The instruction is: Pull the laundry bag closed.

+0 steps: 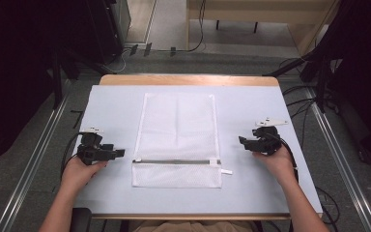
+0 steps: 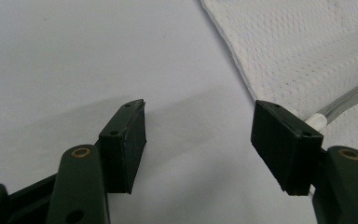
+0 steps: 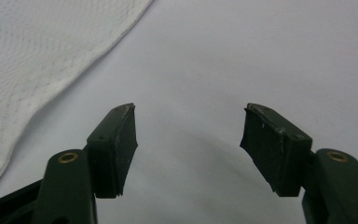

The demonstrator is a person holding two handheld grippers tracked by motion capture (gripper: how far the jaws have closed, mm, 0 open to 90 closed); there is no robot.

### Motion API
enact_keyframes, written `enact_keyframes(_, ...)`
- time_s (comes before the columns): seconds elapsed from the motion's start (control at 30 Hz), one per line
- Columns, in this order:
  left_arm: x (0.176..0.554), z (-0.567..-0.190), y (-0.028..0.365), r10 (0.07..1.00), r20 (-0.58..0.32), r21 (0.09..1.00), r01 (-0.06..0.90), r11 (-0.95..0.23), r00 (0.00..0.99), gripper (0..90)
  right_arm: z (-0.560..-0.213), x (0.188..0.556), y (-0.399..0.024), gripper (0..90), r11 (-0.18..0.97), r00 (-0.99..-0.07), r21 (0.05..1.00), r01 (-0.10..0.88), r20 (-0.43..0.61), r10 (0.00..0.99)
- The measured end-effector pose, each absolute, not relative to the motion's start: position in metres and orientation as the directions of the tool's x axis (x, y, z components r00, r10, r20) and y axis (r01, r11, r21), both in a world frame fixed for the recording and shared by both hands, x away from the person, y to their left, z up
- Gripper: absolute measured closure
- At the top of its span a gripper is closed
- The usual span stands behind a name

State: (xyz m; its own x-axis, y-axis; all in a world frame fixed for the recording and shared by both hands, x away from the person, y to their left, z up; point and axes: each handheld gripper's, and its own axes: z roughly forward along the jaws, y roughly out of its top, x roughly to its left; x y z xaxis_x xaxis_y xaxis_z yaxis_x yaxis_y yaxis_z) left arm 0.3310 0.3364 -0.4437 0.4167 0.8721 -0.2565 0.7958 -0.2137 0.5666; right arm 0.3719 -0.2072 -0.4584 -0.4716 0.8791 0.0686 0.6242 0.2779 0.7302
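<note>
I take the white mesh laundry bag with the grey zipper [image 1: 178, 140] as my landmark; it lies flat in the middle of the pale blue table cover [image 1: 111, 104], its long axis running straight away from me, from the near edge toward the far edge. The grey zipper [image 1: 174, 161] crosses it at right angles, side to side, nearer the near end, with the white pull tab [image 1: 226, 171] sticking out past the bag's right edge. So the bag's opening sits low, toward me, and its closed end points away.

The left gripper [image 1: 119, 153] rests just beside the bag's left edge, level with the zipper line, nose pointing right at it. In the left gripper view the jaws stand spread with nothing between them, and the mesh edge with the zipper's left end [image 2: 349, 95] lies just ahead, off to one side.

The right gripper [image 1: 242, 140] sits farther off the bag's right edge, a little above the zipper line, pointing left; its jaws are likewise spread and empty, the mesh [image 3: 42, 60] well ahead.

I judge the left gripper nearer, best placed for the zipper end
</note>
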Motion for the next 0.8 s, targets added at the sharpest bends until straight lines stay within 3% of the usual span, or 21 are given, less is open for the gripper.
enact_keyframes(0.8, 0.321, -0.437, 0.336, 0.858, -0.259, 0.56, 0.793, -0.241, 0.444, 36.3, -0.446, 0.351, -0.168, 41.6, 0.357, -0.576, 0.722, 0.593, 0.07, 0.814)
